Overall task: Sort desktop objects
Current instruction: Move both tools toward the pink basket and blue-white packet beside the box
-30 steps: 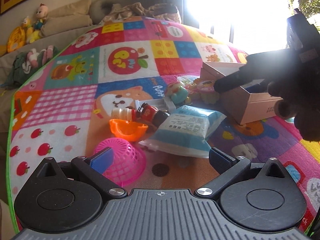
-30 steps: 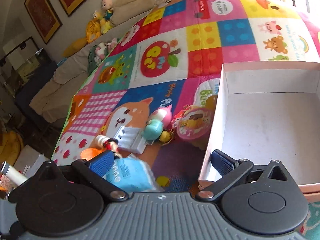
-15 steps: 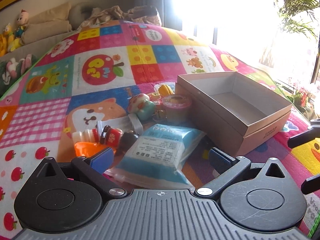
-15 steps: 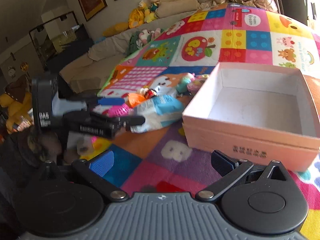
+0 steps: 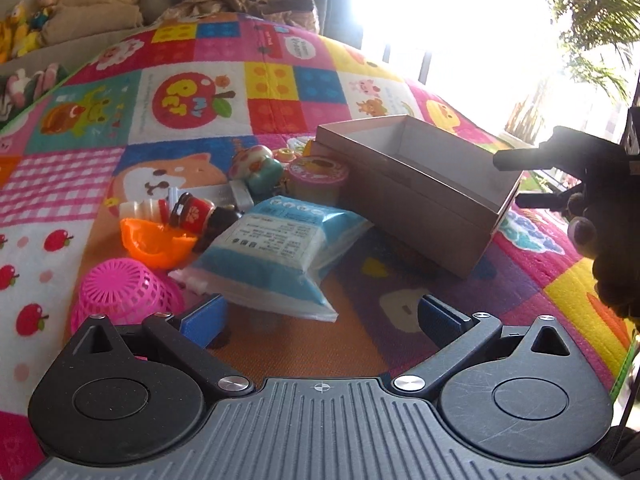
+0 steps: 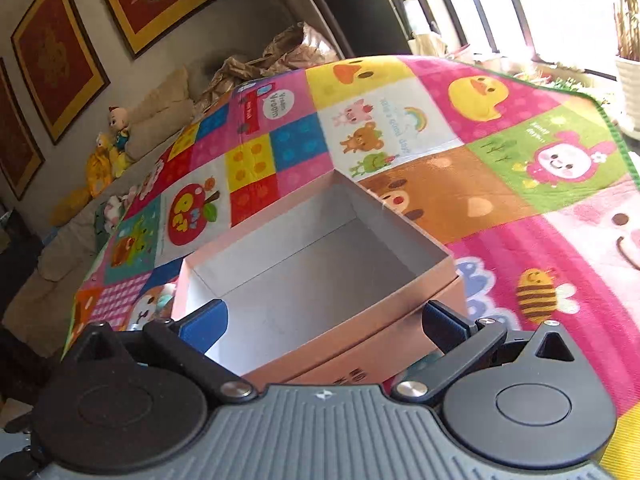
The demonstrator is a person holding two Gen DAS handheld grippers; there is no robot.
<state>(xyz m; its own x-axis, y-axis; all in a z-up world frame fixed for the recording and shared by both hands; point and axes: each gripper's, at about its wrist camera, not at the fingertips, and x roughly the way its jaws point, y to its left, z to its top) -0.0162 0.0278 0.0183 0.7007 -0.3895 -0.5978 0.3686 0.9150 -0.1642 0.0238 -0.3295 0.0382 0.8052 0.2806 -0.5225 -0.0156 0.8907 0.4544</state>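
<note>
An open, empty pink cardboard box (image 5: 424, 196) stands on the colourful play mat; it also fills the right wrist view (image 6: 320, 256). Left of it lies a pile: a blue and white packet (image 5: 276, 252), a pink basket (image 5: 120, 296) on its side, an orange bowl (image 5: 154, 242), a small red-capped bottle (image 5: 192, 210), a mushroom toy (image 5: 256, 166) and a pink round tub (image 5: 318, 174). My left gripper (image 5: 320, 320) is open and empty, just in front of the packet. My right gripper (image 6: 324, 320) is open and empty above the box's near edge, and shows in the left wrist view (image 5: 560, 176).
The play mat (image 6: 500, 184) covers the whole surface, with its green edge at the right. A sofa with cushions and stuffed toys (image 6: 108, 148) runs along the far left. A bright window (image 5: 460, 20) and plants stand behind the mat.
My right gripper swung from facing the left gripper to just above the box's near edge. My left gripper shifted a little, keeping the packet in front of it.
</note>
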